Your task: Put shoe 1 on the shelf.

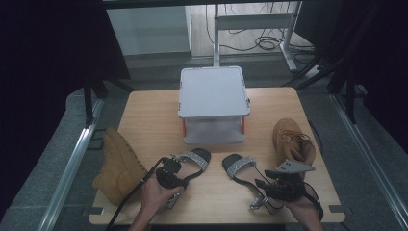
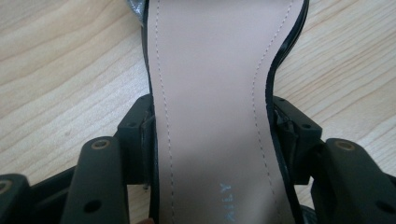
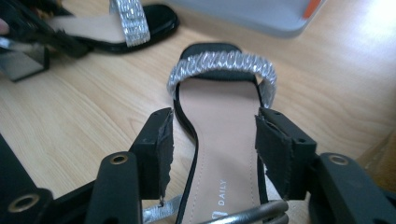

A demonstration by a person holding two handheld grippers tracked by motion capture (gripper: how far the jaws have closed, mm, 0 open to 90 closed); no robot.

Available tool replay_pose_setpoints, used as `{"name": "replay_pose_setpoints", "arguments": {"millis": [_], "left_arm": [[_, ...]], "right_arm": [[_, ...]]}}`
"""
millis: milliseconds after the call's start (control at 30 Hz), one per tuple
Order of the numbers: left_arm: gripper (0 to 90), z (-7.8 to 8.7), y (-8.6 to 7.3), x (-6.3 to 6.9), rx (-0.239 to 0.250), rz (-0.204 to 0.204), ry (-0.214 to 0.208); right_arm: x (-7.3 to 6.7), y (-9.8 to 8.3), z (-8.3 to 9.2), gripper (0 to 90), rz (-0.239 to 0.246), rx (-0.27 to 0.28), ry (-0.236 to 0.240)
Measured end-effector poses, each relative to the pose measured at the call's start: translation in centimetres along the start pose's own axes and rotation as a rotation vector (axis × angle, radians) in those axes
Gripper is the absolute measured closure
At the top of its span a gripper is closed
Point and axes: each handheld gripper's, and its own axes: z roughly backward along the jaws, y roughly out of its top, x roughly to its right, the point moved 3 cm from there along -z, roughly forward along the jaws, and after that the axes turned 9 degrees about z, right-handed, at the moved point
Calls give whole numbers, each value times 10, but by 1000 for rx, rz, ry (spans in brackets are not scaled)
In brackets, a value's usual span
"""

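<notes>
Where the wooden table (image 1: 144, 120) meets my side, I see two black sandals with glittering silver straps, flanked by two tan boots. The left sandal (image 1: 191, 161) lies near the left boot (image 1: 118, 166); the right sandal (image 1: 239, 167) lies near the right boot (image 1: 291, 139). A grey two-tier rack (image 1: 213, 91) stands behind them at mid-table.

My left gripper (image 2: 212, 135) is clamped on the left sandal: both jaws press the edges of its tan insole. My right gripper (image 3: 215, 140) straddles the right sandal's insole with jaws parted; a gap shows on the left side, and neither pad presses the sole. The silver strap (image 3: 222, 63) sits just beyond the jaws.
</notes>
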Motion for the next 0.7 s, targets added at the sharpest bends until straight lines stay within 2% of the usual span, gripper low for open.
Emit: {"name": "replay_pose_setpoints", "arguments": {"millis": [133,233,367,500,700], "left_arm": [[414,1,0,0,11,-5,-30],[415,0,0,0,6,-20,-43],[416,1,0,0,9,-32,-49],[417,3,0,-4,11,-32,-55],[418,3,-1,-4,9,-34,-66]], "right_arm": [[1,4,-8,405,34,-102,12],[2,9,-15,351,62,-205,16],[1,12,-27,330,72,-318,7],[-2,12,-39,311,69,-378,-31],[1,8,-52,287,49,-448,-49]]}}
